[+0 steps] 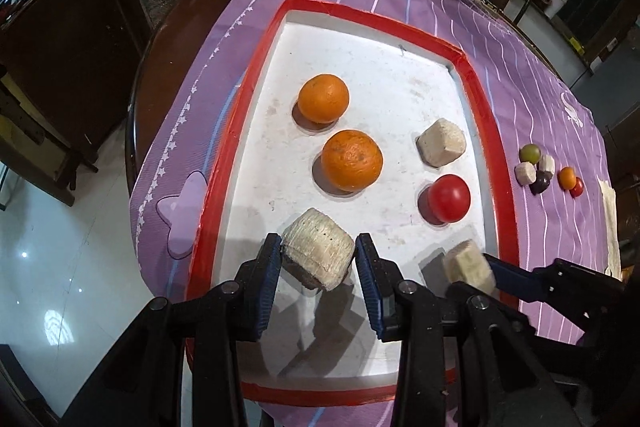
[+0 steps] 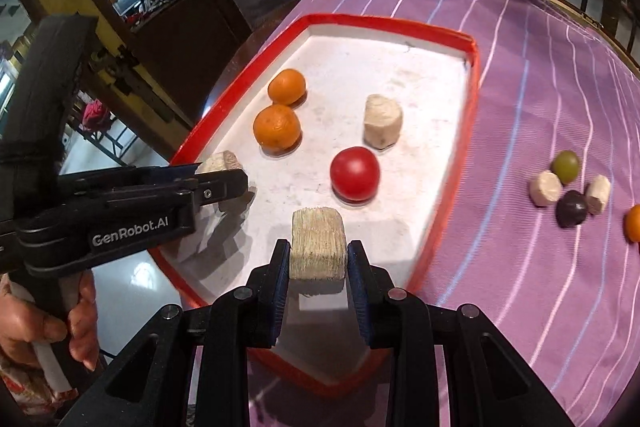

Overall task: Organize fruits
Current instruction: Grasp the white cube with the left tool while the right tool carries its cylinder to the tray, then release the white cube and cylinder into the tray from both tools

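Fruit: two oranges (image 1: 324,99), tomato (image 1: 448,197), pale chunk (image 1: 441,143) on tray (image 1: 490,131) | left gripper (image 1: 318,259) clamps chunk, near-left | right gripper (image 2: 318,259) clamps another, near-right | step: placing | next: lower, release; small fruits (image 2: 570,187) remain on cloth (image 2: 520,87), right.

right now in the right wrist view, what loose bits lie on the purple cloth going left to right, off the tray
round pale beige chunk → green grape → dark purple fruit → second pale beige chunk → small orange fruit at the picture's right edge
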Available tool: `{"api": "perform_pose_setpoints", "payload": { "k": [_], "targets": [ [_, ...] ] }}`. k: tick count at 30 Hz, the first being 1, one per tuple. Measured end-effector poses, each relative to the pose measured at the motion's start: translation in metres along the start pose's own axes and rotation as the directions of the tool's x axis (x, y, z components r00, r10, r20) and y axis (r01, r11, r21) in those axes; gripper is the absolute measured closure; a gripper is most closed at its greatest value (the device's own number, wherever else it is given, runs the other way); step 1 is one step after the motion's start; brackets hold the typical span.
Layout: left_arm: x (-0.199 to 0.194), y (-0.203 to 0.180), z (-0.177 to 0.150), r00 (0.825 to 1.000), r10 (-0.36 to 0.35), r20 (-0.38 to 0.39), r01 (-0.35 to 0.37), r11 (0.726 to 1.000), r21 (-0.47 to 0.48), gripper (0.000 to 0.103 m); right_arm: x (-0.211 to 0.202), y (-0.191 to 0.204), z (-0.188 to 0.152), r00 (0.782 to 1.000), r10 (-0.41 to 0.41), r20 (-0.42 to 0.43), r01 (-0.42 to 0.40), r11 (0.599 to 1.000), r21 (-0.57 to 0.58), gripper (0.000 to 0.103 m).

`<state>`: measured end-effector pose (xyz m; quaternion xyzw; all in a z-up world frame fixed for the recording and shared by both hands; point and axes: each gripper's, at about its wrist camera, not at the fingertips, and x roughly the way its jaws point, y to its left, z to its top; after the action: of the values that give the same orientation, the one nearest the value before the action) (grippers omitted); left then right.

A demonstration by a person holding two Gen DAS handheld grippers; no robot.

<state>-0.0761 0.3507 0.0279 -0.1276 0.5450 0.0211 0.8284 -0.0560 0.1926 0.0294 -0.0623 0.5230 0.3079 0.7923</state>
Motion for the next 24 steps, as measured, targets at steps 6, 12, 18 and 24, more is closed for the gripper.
{"api": "perform_pose_setpoints", "payload": {
  "k": [6,12,18,24],
  "targets": [
    [0.002,0.004,0.003,1.0,-0.005,-0.009,0.005,1.0,-0.006,0.066,0.011,0.002,0.003,1.0,-0.027,-0.004,0.027,1.0,0.008,0.071],
    [-0.009,0.011,0.008,1.0,-0.005,0.014,0.006,0.999,-0.04,0.053,0.004,0.005,0.004,0.999,-0.052,0.012,0.052,0.998,0.021,0.071],
    [-0.032,0.003,0.013,0.997,0.035,0.073,-0.033,0.999,-0.032,0.05,-0.019,-0.005,0.005,0.996,-0.067,0.053,0.062,0.995,0.081,0.071],
    [-0.06,-0.015,0.018,0.987,0.086,0.136,-0.085,0.996,-0.008,0.041,-0.045,-0.018,-0.002,0.992,-0.091,0.091,0.077,0.987,0.142,0.071]
  ]
}}
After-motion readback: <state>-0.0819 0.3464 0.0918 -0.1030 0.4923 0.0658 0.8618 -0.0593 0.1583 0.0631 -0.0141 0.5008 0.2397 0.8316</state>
